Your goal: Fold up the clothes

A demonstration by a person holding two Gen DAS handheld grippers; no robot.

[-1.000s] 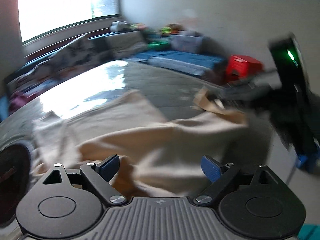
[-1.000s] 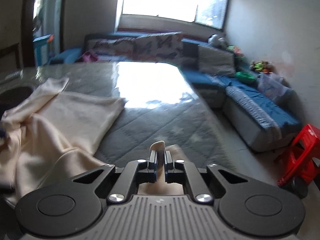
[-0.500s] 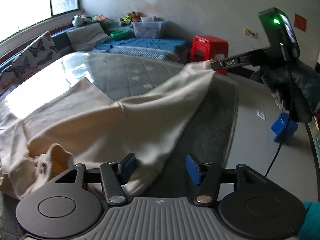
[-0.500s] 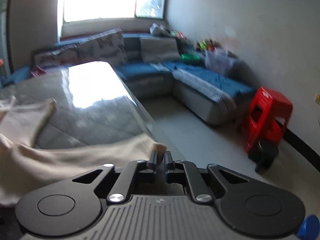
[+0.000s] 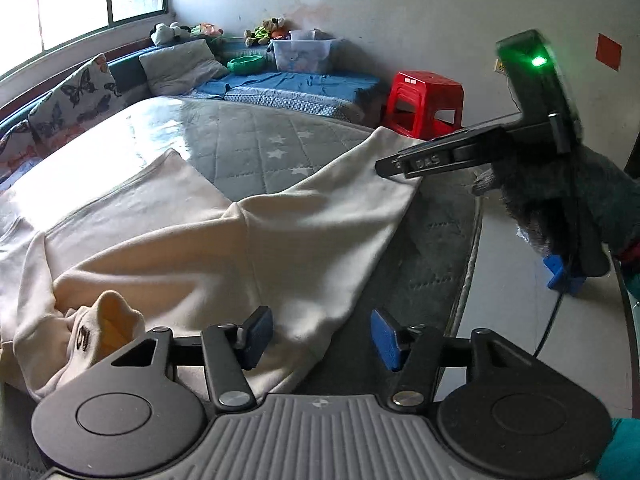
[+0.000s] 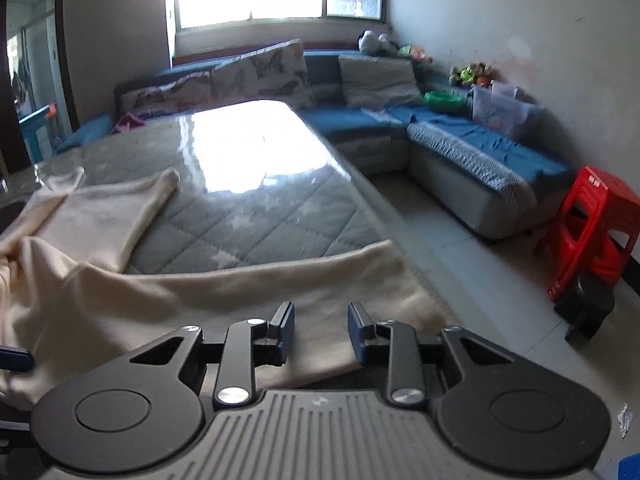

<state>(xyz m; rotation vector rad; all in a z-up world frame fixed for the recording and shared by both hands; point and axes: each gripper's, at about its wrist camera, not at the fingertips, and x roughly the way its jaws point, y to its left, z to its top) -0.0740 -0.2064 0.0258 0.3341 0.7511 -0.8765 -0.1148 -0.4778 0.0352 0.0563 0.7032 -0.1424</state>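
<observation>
Cream fabric is what we're working: the garment point(image 5: 224, 240) lies spread over the quilted table point(image 5: 256, 136), one leg running out toward 1 o'clock in the left wrist view, another flat toward 11.

Nearest us, the left gripper point(image 5: 320, 336) hangs w/ its blue pads apart, straddling the garment's near hem, nothing clamped. It was apart half a sec ago too, so no change there.

The real change is on the right. The right gripper point(image 6: 320, 334) had its jaws pinched on the far cuff half a sec ago; now they stand apart, cuff let go and lying on the table edge just ahead of the fingers. From the left wrist view its tip sits touching or just over that cuff at 1 o'clock; can't tell which.

So we reckon the stretch-out is done: leg laid straight, ready for a fold. Risk: that cuff sits close to the table edge and may slide off.

Further out: red stool point(image 6: 592, 224), blue sofa point(image 6: 460, 136).
</observation>
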